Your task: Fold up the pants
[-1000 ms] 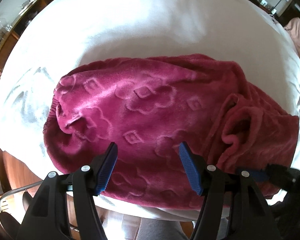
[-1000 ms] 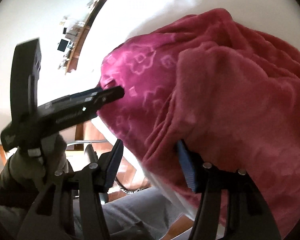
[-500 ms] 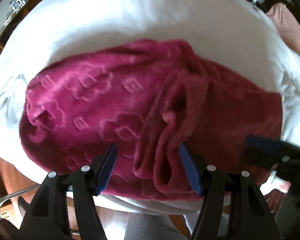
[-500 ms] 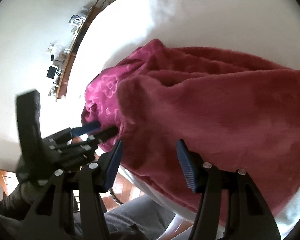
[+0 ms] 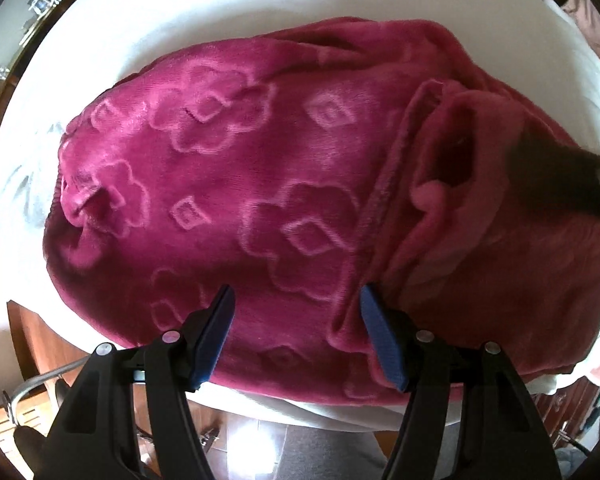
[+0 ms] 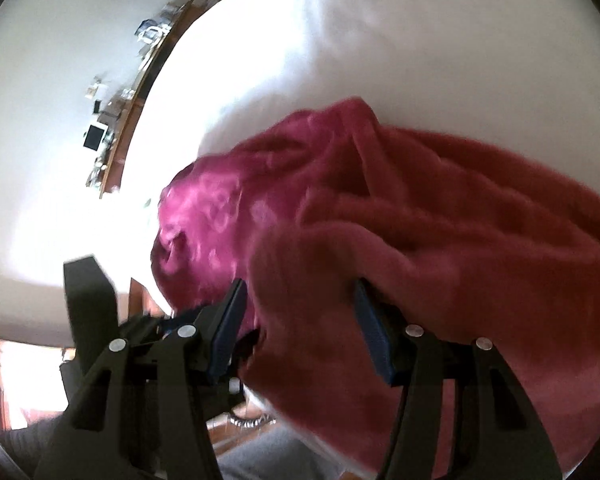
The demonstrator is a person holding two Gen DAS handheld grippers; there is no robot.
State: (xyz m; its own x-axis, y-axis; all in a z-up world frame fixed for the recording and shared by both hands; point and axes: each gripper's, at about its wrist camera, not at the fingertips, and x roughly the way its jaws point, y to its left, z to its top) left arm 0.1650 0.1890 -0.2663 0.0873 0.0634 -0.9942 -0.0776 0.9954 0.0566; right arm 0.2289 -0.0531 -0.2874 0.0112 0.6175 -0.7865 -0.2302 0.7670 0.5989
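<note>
While both your grippers stand half-open and empty, the pants (image 5: 284,200) stretch nine to three, seam at one o'clock of your left gripper (image 5: 296,328); right gripper (image 6: 300,320) nearer.

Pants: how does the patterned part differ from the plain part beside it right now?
On the pants, the patterned part shows embossed flower and square outlines and lies fairly smooth. The plain part has no pattern, looks duller, and is bunched into folds and a pocket-like hollow. A raised seam divides them. Both are the same magenta fleece on the white cloth.
</note>
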